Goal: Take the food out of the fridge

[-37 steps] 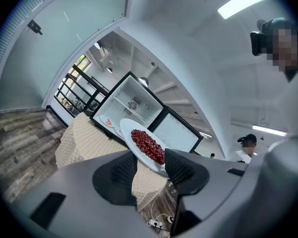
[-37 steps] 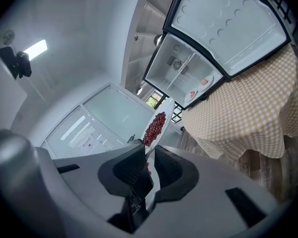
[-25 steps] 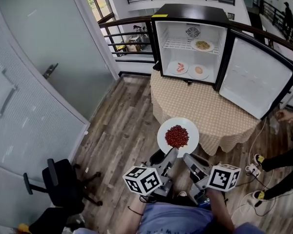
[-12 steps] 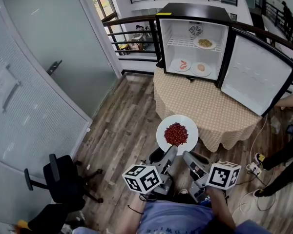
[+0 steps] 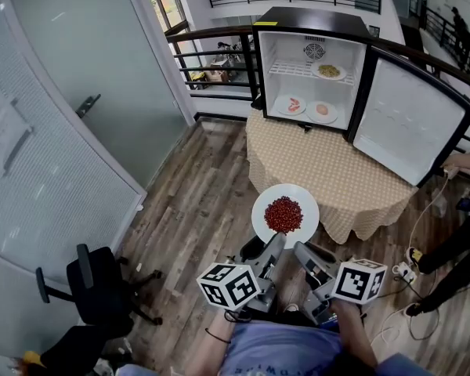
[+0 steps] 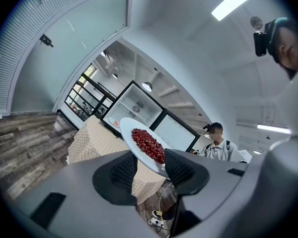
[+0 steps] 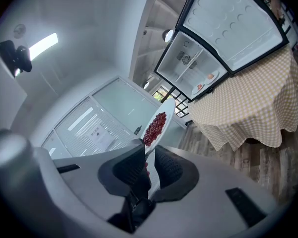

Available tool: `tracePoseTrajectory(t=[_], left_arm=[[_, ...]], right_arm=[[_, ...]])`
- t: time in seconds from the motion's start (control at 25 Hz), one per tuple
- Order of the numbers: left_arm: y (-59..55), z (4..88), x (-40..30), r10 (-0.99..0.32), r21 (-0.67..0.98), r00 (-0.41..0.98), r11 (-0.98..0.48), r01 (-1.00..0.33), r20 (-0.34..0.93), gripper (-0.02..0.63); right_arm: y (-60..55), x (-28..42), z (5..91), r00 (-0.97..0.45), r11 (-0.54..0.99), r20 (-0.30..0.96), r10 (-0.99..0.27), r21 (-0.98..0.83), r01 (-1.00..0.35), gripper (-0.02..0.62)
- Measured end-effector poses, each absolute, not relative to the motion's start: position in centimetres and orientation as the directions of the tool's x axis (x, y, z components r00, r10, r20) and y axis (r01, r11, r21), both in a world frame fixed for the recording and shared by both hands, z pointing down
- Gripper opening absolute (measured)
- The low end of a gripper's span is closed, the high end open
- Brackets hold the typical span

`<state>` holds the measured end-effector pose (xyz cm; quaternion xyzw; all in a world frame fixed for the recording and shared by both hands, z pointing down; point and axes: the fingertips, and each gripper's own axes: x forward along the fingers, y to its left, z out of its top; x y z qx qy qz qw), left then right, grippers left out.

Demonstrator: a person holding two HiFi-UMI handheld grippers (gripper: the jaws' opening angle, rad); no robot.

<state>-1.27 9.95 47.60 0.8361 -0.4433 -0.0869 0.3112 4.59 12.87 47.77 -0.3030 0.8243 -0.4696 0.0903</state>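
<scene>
1. Compared with the head view a second ago, the plate of red food (image 5: 285,214) holds the same spot at lower centre of frame. It sits just above the left gripper (image 5: 275,244) and right gripper (image 5: 301,251), whose pose is unchanged.
2. The fridge (image 5: 298,16) and the checked table (image 5: 329,171) have slid slightly toward the right of frame. The fridge door (image 5: 407,124) hangs open as before.
3. The fridge contents are unchanged: the shelf plate (image 5: 327,71) at upper right inside, and the two lower plates (image 5: 290,105) side by side below it.
4. A forearm (image 5: 466,163) at the right edge now lies a little higher in frame than it did.
5. Head view only: the held plate overlaps the table's near edge in frame, and an office chair (image 5: 94,288) stands at lower left. The gap between either pair of jaws cannot be read here.
6. Left gripper view only: the jaws stand wide. The plate rim runs between them and lies against the pad at frame right. Checked cloth shows through the gap to the other pad, so the plate is not pinched. A standing person (image 6: 217,145) appears at right of centre.
7. Right gripper view only: the jaws are narrow and clamp the plate rim. The plate shows nearly edge-on, rising toward frame centre. Behind it is a glass wall with a paper notice (image 7: 97,133).
</scene>
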Motion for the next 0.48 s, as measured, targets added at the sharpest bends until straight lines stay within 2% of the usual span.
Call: tracePoseTrajectory(t=[0.48], left_arm=[[10.30,47.39,-1.16,-0.797,0.597,0.593,-0.421,-0.683,0.118,0.181]], right_arm=[[13.22,4.71,47.54,-0.802,0.378,0.130,-0.583,-0.830,-0.410,0.067]])
